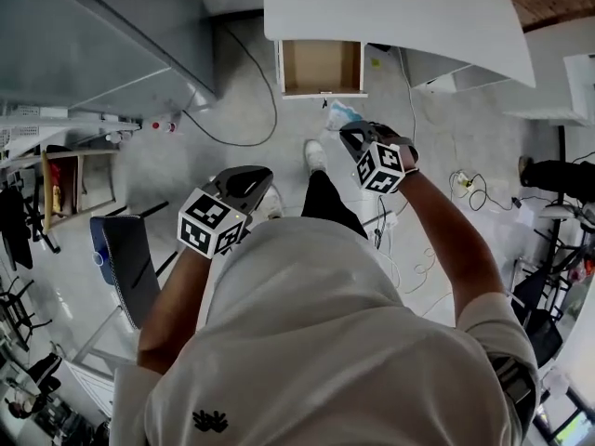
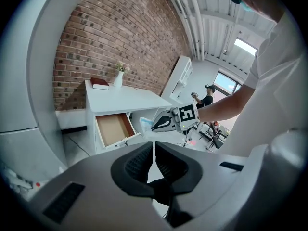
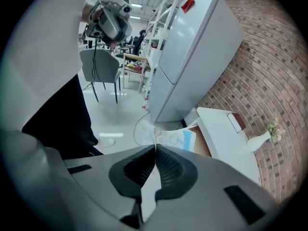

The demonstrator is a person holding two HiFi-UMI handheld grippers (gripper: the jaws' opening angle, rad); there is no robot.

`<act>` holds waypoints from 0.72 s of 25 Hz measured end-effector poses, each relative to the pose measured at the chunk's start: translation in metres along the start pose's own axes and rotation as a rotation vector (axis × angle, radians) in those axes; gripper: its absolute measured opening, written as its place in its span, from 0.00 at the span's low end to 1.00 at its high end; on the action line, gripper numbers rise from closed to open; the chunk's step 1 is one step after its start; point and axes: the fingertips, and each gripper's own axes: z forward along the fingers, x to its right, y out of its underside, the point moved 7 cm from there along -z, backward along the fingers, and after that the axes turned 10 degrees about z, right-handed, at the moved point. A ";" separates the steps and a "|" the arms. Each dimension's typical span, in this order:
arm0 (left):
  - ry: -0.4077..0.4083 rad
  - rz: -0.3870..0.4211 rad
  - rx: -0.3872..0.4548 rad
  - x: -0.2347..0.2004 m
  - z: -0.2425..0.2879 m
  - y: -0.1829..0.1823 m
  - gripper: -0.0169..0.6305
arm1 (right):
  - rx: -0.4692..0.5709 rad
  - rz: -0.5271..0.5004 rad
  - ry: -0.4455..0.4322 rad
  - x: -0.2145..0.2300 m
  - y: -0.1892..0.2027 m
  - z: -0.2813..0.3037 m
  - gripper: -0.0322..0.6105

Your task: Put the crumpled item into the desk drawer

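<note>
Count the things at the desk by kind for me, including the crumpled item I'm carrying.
Desk: 1
Open drawer: 1
Red book on the desk: 1
White vase on the desk: 1
Crumpled item, clamped in the right gripper: 1
Total: 5

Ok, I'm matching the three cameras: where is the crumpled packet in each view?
Head view: packet upper centre, at the right gripper's tips.
Left gripper view: packet centre, right of the open drawer.
Right gripper view: packet centre, between the shut jaws.
Shared landmark: the open drawer.
</note>
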 end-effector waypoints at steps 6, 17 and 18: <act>-0.063 -0.050 -0.017 -0.030 0.055 -0.050 0.08 | -0.013 -0.085 -0.055 0.096 0.028 0.064 0.10; -0.153 -0.191 -0.073 -0.081 0.143 -0.085 0.08 | -0.111 -0.135 -0.123 0.221 0.092 0.221 0.10; -0.160 -0.201 -0.080 -0.085 0.150 -0.084 0.08 | -0.124 -0.137 -0.129 0.226 0.099 0.235 0.10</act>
